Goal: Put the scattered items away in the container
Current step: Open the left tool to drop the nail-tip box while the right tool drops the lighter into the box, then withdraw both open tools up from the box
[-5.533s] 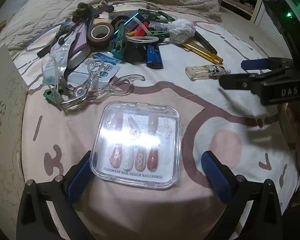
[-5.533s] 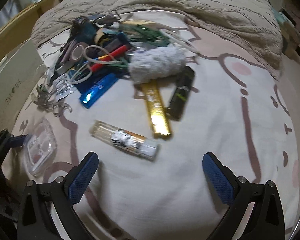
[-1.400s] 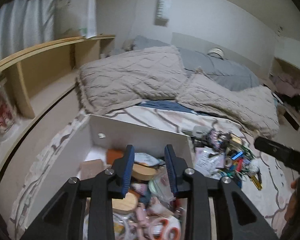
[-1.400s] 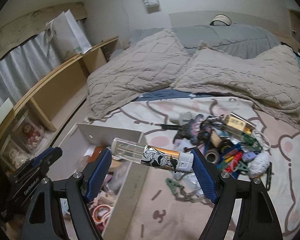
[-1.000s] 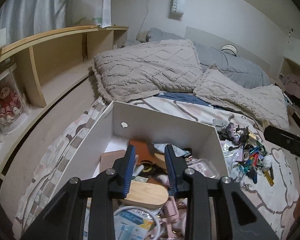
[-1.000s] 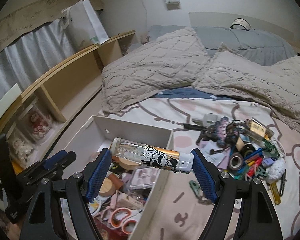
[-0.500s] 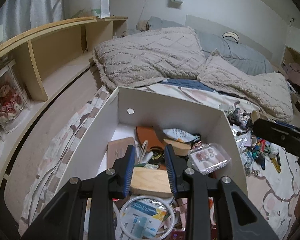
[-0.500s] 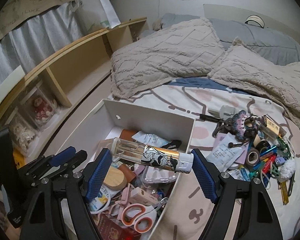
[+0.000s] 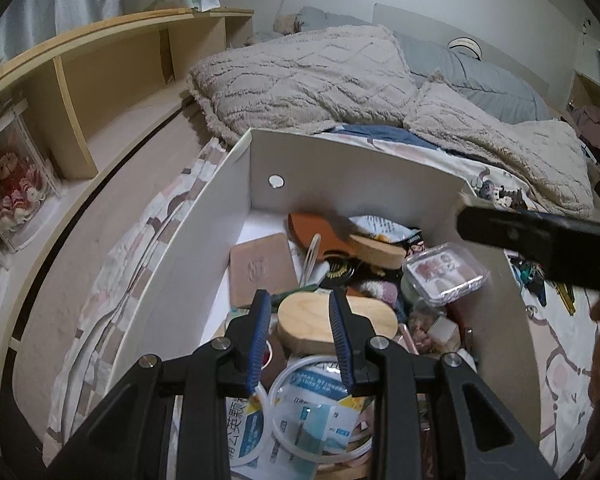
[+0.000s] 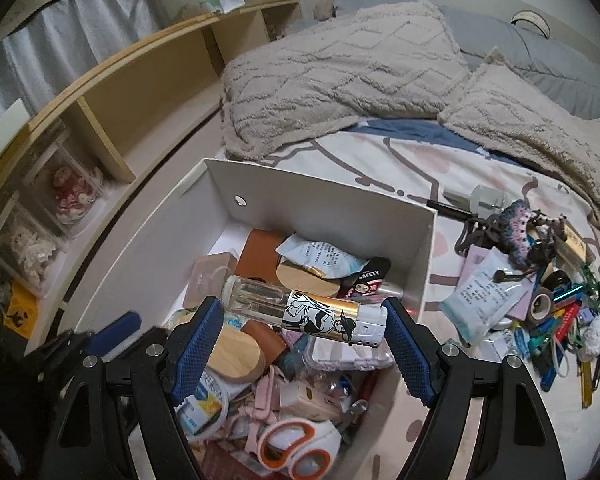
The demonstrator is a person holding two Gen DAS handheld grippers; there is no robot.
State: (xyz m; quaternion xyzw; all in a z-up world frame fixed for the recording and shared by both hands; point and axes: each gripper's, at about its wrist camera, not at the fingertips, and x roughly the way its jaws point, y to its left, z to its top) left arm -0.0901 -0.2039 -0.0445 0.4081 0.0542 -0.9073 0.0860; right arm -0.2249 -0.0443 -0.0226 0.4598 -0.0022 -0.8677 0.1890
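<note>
- I work on a bed (image 10: pixel 400 160) with a cream cartoon-print sheet, two shaggy beige pillows (image 10: pixel 340 76) at its head and a grey duvet behind them.
- A wooden shelf unit (image 9: pixel 112 76) runs along the left wall, with clear boxes of trinkets in its lower bays.
- The white box (image 10: pixel 324 208) sits on the sheet, already crowded: wooden lids, a brown case, packets, orange-handled scissors (image 10: pixel 296 446) and a clear nail-tip case (image 9: pixel 444 272).
- A heap of loose items (image 10: pixel 540 292) lies on the sheet just right of the box.
- My right gripper (image 10: pixel 304 340) clamps a clear, gold-banded bottle (image 10: pixel 304 312) end to end, held crosswise above the box.
- My left gripper (image 9: pixel 300 336) is clenched to its narrowest with nothing between the pads, hanging over the box's contents.
</note>
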